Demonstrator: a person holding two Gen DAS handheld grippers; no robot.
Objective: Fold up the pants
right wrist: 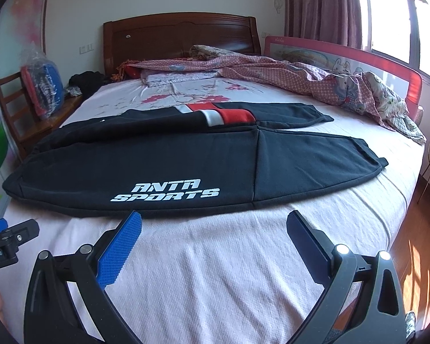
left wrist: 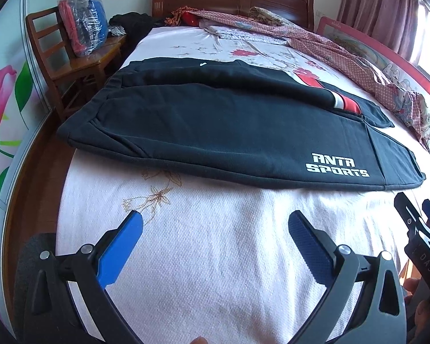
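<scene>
Black pants (left wrist: 215, 120) with a white "ANTA SPORTS" print and a red and white stripe lie flat across the bed, waist to the left, leg ends to the right; they also show in the right wrist view (right wrist: 186, 154). My left gripper (left wrist: 215, 223) is open and empty above the sheet, a little short of the pants' near edge. My right gripper (right wrist: 213, 223) is open and empty, just short of the near edge below the print. The right gripper also shows at the right edge of the left wrist view (left wrist: 418, 215).
The bed (right wrist: 215, 272) has a pale pink sheet. A crumpled patterned quilt (right wrist: 315, 77) lies along the far right side by a red bed rail (right wrist: 358, 54). A wooden chair (left wrist: 71, 57) with bagged clothes stands left of the bed. A wooden headboard (right wrist: 180, 34) is at the back.
</scene>
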